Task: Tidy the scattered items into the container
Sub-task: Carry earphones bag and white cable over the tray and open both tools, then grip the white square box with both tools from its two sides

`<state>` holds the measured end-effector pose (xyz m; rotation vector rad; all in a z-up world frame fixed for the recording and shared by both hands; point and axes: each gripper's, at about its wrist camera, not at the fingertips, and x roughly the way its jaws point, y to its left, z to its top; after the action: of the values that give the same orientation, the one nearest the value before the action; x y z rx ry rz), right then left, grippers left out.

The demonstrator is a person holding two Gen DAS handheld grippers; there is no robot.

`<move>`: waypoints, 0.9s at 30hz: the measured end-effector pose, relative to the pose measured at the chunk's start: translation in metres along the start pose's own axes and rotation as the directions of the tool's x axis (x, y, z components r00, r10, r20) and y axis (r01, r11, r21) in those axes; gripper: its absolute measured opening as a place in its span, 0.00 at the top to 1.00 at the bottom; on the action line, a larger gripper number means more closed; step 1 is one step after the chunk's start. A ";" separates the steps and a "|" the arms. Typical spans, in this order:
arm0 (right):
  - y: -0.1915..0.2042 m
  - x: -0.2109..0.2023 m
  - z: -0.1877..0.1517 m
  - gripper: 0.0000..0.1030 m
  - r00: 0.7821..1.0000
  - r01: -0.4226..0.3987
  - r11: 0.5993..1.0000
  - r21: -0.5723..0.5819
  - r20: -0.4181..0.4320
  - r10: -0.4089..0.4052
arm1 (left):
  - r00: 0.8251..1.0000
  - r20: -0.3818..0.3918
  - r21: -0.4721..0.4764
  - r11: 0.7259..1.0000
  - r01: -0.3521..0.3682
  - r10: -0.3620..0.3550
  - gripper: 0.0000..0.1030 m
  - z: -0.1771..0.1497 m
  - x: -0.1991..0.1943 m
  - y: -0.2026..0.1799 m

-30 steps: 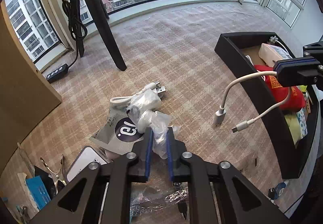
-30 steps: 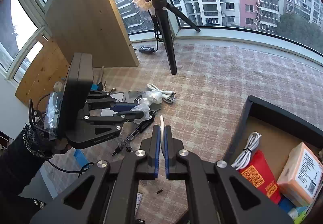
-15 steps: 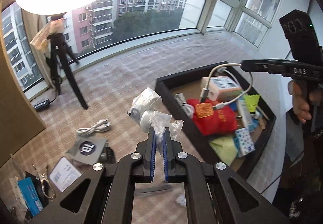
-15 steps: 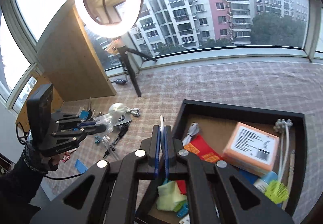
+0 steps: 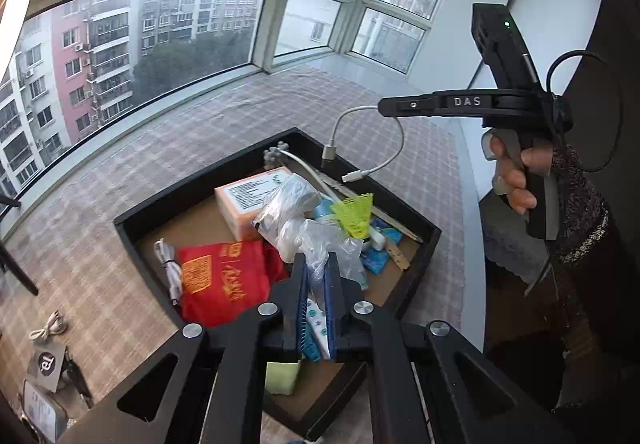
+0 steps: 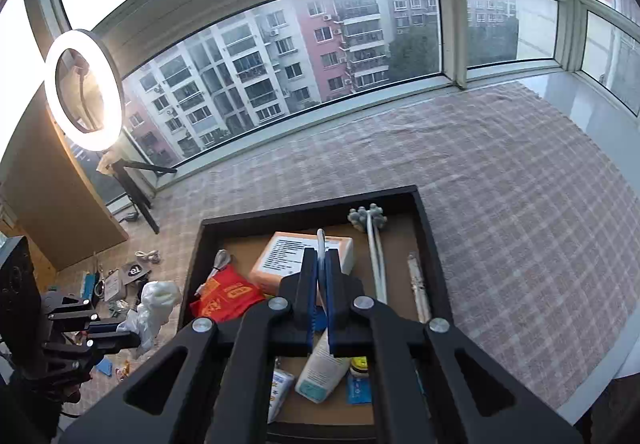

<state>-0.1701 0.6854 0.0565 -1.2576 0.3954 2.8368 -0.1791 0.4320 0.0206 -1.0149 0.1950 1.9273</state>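
Two grippers, two items, held over one container

Left gripper [image 5: 316, 276]: positioned above the black container [image 5: 192, 184], pointing steeply down. Its jaws had just been opening and stood slightly parted, with the tail of a clear plastic bag [image 5: 296, 212] of white contents between them; whether the pads still pressed on the bag could not be told. The bag's bulk stood just beyond the fingertips, over the container's interior.

Right gripper [image 6: 320, 264]: pressed together on a white cable [image 5: 368, 140], pinched near its middle. In the left wrist view, both cable ends hung free below the gripper, above the container's far rim.

Container: sat on the checked cloth [image 6: 520, 204] of the tabletop. Contents noted: orange box [image 6: 296, 256], red pouch [image 5: 224, 276], green shuttlecock [image 5: 356, 212], white tube [image 6: 324, 368], coiled white cord [image 5: 170, 268].

Outside the container: further loose items [image 6: 120, 280] lay on the cloth, well apart from both grippers.
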 end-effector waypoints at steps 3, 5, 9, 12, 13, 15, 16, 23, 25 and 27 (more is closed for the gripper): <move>-0.014 0.003 -0.002 0.70 1.000 -0.010 0.998 0.065 -0.018 0.011 | 0.998 -0.028 -0.014 0.999 -0.049 0.048 0.47 0.004 0.014 -0.011; -0.015 0.000 -0.004 0.64 1.000 -0.014 0.997 0.069 0.004 0.014 | 0.999 -0.022 -0.018 0.999 -0.045 0.045 0.48 0.002 0.014 -0.013; -0.002 0.004 -0.004 0.64 1.000 -0.007 1.000 0.028 -0.002 0.007 | 0.998 -0.021 -0.043 0.997 -0.062 0.061 0.49 -0.005 0.008 -0.004; 0.014 0.014 -0.003 0.64 0.999 -0.032 0.999 -0.009 -0.020 0.032 | 0.997 -0.014 -0.082 0.993 -0.083 0.082 0.52 -0.010 -0.001 0.010; 0.020 0.017 -0.003 0.64 0.999 -0.039 0.999 -0.023 -0.025 0.039 | 0.996 -0.011 -0.097 0.991 -0.090 0.090 0.52 -0.013 -0.005 0.016; 0.034 0.023 -0.002 0.64 0.997 -0.067 0.996 -0.051 -0.039 0.065 | 0.994 -0.006 -0.124 0.986 -0.108 0.108 0.52 -0.019 -0.014 0.029; 0.042 0.027 -0.002 0.64 0.996 -0.083 0.994 -0.066 -0.046 0.080 | 0.992 -0.003 -0.137 0.983 -0.122 0.123 0.52 -0.023 -0.019 0.035; 0.117 0.061 -0.009 0.64 0.971 -0.212 0.953 -0.218 -0.159 0.180 | 0.968 -0.028 -0.220 0.943 -0.248 0.248 0.52 -0.067 -0.065 0.101; 0.143 0.071 -0.014 0.64 0.960 -0.249 0.931 -0.265 -0.194 0.202 | 0.954 -0.054 -0.248 0.921 -0.300 0.296 0.51 -0.085 -0.081 0.126; 0.171 0.083 -0.020 0.64 0.944 -0.297 0.906 -0.302 -0.237 0.231 | 0.934 -0.089 -0.290 0.888 -0.356 0.346 0.50 -0.105 -0.097 0.154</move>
<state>-0.2313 0.5075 0.0207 -1.6736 0.0887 3.1165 -0.2167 0.2286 -0.0175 -1.2861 0.1096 2.3207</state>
